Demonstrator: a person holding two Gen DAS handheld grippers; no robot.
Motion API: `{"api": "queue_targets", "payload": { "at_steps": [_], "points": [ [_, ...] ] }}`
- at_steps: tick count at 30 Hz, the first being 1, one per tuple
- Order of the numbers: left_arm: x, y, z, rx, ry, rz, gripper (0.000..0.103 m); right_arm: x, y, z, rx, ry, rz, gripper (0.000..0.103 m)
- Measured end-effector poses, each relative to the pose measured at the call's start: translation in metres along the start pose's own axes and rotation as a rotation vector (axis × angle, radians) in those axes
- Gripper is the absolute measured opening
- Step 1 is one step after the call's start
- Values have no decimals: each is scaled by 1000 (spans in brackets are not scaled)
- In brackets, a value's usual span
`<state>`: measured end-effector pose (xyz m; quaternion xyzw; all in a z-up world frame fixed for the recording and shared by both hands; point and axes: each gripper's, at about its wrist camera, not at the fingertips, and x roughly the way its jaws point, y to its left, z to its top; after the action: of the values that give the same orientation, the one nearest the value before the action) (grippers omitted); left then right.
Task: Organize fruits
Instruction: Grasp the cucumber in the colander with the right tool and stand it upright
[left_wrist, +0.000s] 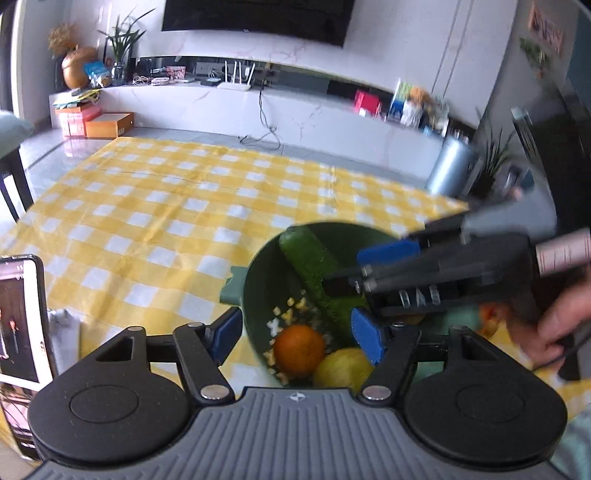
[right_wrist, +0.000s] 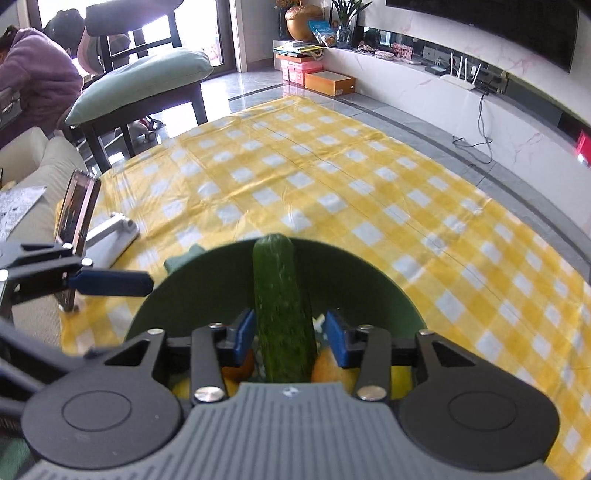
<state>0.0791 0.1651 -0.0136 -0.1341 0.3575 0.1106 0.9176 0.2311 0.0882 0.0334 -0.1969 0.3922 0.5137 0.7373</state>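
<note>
A dark green bowl (left_wrist: 258, 291) stands on the yellow checked cloth. In it lie a green cucumber (left_wrist: 308, 264), an orange (left_wrist: 298, 349), a yellow lemon (left_wrist: 341, 367) and corn pieces. My left gripper (left_wrist: 295, 338) is open, its blue fingers either side of the bowl's near rim. My right gripper (right_wrist: 290, 334) is open, its pads a little apart from the cucumber (right_wrist: 282, 306) on both sides, over the bowl (right_wrist: 184, 291). The cucumber leans on the far rim. The right gripper also shows in the left wrist view (left_wrist: 373, 280).
A phone (right_wrist: 77, 221) on a white stand (right_wrist: 110, 232) stands at the cloth's left edge; it also shows in the left wrist view (left_wrist: 20, 317). A chair with a green cushion (right_wrist: 144, 81) and a sofa are left. A low white TV cabinet (left_wrist: 258, 110) lies beyond the cloth.
</note>
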Motion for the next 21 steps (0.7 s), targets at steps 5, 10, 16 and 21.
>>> {"api": "queue_targets", "payload": {
  "at_steps": [5,10,16,21],
  "points": [
    [6,-11,-6,90,22,37,83,15,-5,12,54,2,59,49],
    [8,-8,-8,80,38,30,83,23,-4,14,45,16,43,36],
    [7,-8,-8,71,37,28,83,7,-1,13,18,-46,32,29],
    [8,-10,-8,76,38,35,83,-6,-10,20,83,-88,54,27]
  ]
}}
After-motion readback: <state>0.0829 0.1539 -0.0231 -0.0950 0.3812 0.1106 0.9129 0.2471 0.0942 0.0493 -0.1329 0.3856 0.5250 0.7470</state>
